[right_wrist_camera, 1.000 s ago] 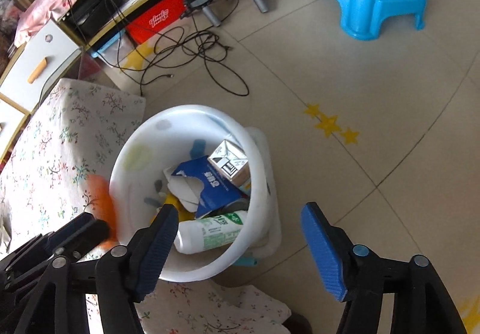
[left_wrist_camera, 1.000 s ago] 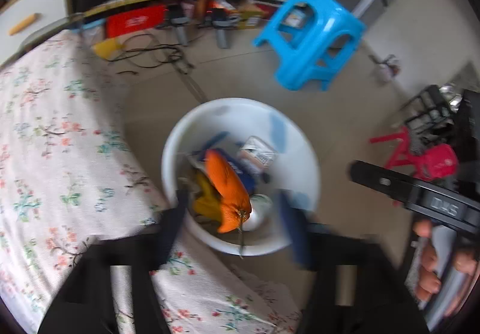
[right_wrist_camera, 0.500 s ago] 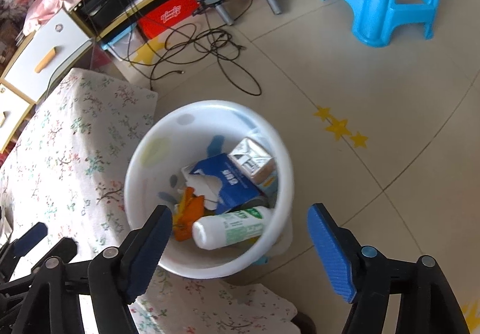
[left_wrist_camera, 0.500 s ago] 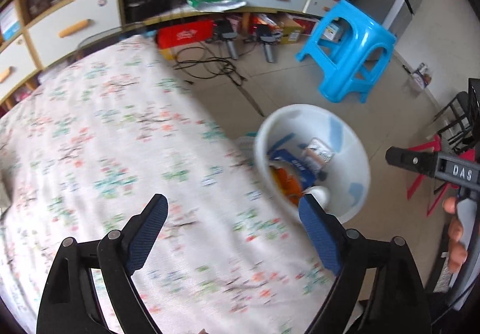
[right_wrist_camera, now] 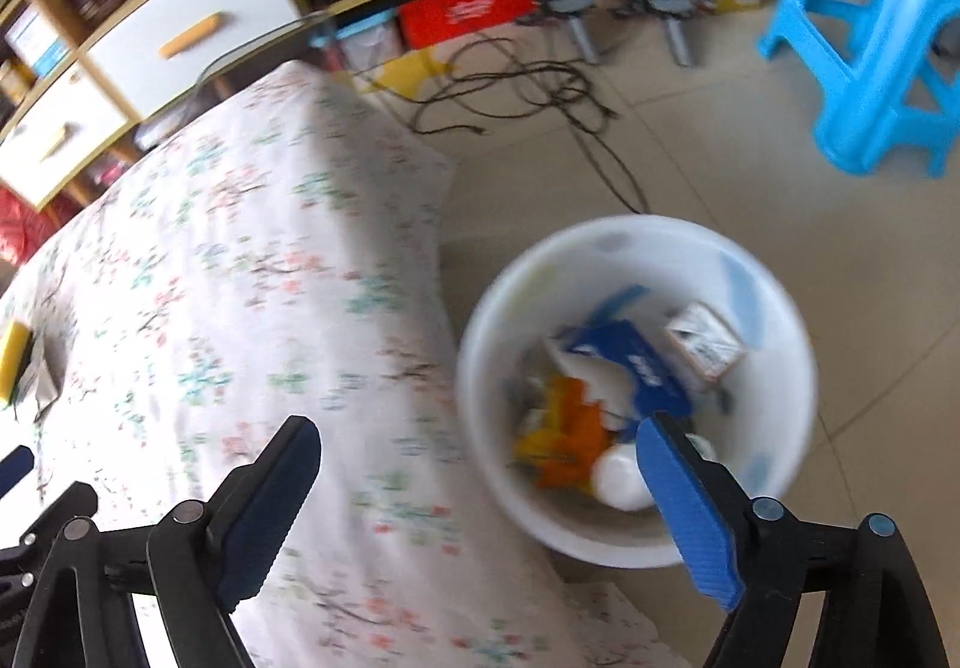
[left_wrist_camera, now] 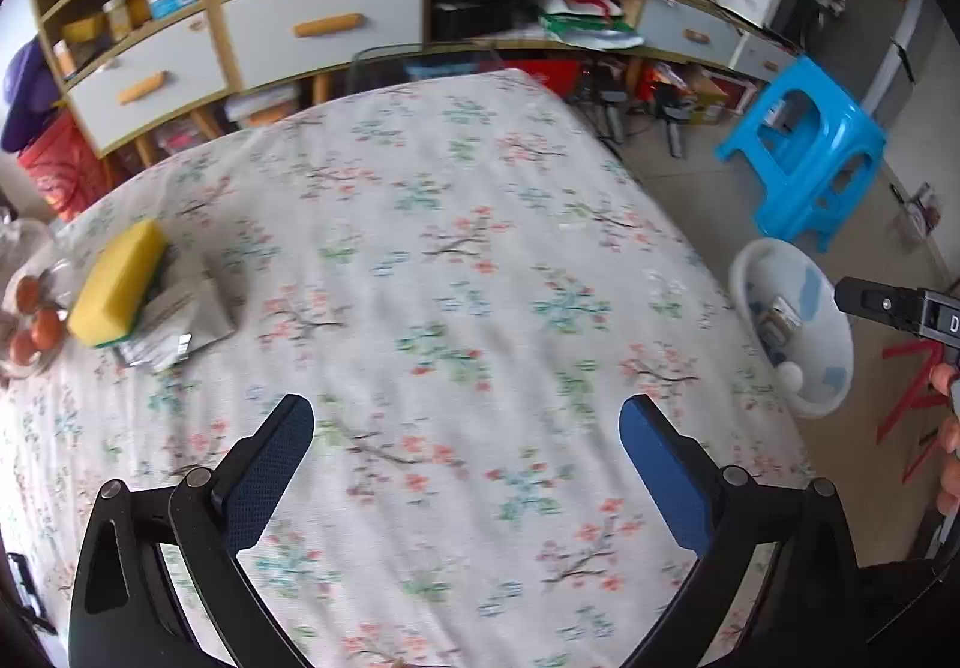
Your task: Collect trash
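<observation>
A white bin (right_wrist_camera: 774,368) stands on the floor beside the table and holds an orange wrapper (right_wrist_camera: 564,431), a blue packet (right_wrist_camera: 636,362), a small carton (right_wrist_camera: 702,341) and a white bottle (right_wrist_camera: 618,479). The same bin (left_wrist_camera: 834,362) shows at the right in the left wrist view. My left gripper (left_wrist_camera: 465,464) hovers over the floral tablecloth (left_wrist_camera: 450,260), its jaws opening with nothing between them. My right gripper (right_wrist_camera: 480,494) hangs over the table edge and the bin's near rim, its jaws also opening and empty. A crumpled grey wrapper (left_wrist_camera: 180,320) lies at the table's left beside a yellow sponge (left_wrist_camera: 117,281).
A glass dish of orange fruit (left_wrist_camera: 33,320) sits at the table's left edge. A blue stool (right_wrist_camera: 870,38) and loose black cables (right_wrist_camera: 540,92) are on the floor behind the bin. Drawers and cluttered shelves (left_wrist_camera: 324,17) line the back wall. A hand (left_wrist_camera: 948,428) holds the right tool.
Both grippers swung left from above the bin to over the table and opened wider. The orange wrapper that hung between the left jaws now lies in the bin.
</observation>
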The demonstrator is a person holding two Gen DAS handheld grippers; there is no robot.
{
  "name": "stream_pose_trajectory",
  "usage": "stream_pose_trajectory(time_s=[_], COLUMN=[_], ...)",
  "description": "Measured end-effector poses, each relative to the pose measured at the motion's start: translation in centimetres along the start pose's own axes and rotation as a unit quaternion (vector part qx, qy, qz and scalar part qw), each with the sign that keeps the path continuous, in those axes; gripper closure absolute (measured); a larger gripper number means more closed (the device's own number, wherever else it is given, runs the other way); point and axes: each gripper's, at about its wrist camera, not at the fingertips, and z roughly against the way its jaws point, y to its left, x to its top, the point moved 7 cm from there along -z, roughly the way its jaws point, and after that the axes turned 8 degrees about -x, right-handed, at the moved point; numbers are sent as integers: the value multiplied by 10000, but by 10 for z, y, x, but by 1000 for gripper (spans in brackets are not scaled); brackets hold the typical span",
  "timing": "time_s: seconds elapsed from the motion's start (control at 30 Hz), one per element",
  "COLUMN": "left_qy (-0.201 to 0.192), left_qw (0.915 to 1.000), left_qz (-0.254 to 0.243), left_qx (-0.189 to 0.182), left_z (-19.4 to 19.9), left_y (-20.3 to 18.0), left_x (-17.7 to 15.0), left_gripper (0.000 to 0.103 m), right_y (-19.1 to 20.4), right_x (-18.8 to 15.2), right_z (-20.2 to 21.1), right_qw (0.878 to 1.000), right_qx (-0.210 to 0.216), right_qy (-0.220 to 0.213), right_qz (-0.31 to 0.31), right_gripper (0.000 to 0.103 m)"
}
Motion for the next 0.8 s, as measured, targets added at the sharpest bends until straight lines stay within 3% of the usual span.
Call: stream_pose_trajectory(time_s=[0.2,0.43,0.6,0.7,0.8], left_qy=[-108,-276,-395,-473,-555], left_qw=[9986,9951,9930,9870,9799], left_qz=[388,704,957,1338,1797], left_qx=[334,634,574,753,671], left_z=[13,16,13,8,-1], left_y=[67,133,167,195,220], left_x=[-2,-2,14,23,25], left_gripper=[0,0,0,0,0], right_y=[55,103,132,144,154], right_x=[-2,-4,0,0,-1], right_z=[-9,-30,-42,-50,-58], right_qw=[9993,9974,9962,9957,9955], right_qx=[113,-40,-13,-17,11], right_qy=[69,149,189,236,328], right_qz=[343,701,851,897,885], right_gripper=[12,11,11,11,11])
